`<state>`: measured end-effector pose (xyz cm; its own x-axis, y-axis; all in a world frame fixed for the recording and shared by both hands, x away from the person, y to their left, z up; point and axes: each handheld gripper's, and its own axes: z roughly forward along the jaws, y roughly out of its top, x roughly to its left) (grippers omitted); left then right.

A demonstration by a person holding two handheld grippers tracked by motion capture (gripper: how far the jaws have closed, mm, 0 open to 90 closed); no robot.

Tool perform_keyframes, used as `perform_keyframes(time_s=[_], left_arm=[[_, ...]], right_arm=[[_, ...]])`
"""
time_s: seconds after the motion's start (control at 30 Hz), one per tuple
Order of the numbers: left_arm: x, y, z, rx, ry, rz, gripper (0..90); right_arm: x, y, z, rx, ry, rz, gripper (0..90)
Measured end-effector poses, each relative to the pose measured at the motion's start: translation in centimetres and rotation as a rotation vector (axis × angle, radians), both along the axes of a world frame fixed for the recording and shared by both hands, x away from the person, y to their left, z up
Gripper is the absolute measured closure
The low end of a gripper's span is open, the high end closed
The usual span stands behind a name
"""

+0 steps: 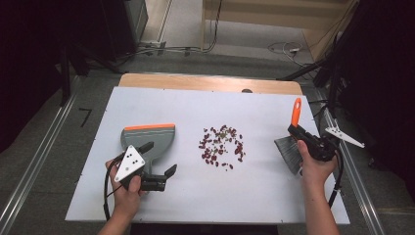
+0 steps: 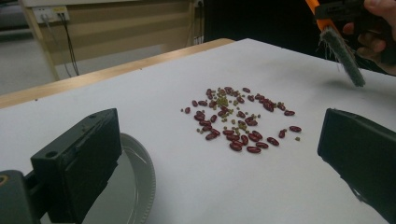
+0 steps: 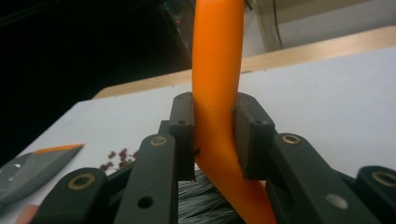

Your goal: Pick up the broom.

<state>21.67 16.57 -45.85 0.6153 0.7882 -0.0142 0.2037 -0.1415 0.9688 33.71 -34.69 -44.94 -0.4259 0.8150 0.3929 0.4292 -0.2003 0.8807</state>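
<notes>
A scatter of red beans and small green ones (image 1: 221, 145) lies on the white table (image 1: 195, 196), also seen ahead of the left jaws as the bean pile (image 2: 240, 119). A grey dustpan with an orange lip (image 1: 148, 138) rests flat at the left. My left gripper (image 1: 157, 160) stands open over the dustpan's handle, jaws apart with nothing between them. My right gripper (image 1: 296, 131) is shut on the orange handle (image 3: 216, 84) of a hand brush; its grey bristles (image 1: 288, 154) hang just above the table, right of the beans.
The wooden table edge (image 1: 210, 83) runs along the far side. A black stand with cables (image 1: 337, 73) rises off the table's right edge. The dustpan's round rim (image 2: 140, 172) lies below the left jaw.
</notes>
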Motion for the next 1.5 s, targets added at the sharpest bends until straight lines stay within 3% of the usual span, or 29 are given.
perform_keyframes(time_s=[0.37,0.53,1.17,1.5], left_arm=[[0.5,-1.1,0.5,-0.008,0.001,-0.021,0.1],[0.8,-1.7,0.9,-0.036,0.010,-0.044,0.1],[2.1,-5.0,1.4,-0.058,0.026,-0.109,0.2],[2.6,-7.2,1.9,-0.076,0.016,-0.144,0.2]], right_arm=[[-0.9,2.8,2.2,-0.002,-0.054,0.052,69.8],[-1.2,4.2,2.7,-0.005,-0.070,0.080,69.8],[-2.5,10.5,3.4,-0.041,-0.098,0.215,69.8],[-3.5,13.7,3.8,-0.031,-0.115,0.291,69.9]])
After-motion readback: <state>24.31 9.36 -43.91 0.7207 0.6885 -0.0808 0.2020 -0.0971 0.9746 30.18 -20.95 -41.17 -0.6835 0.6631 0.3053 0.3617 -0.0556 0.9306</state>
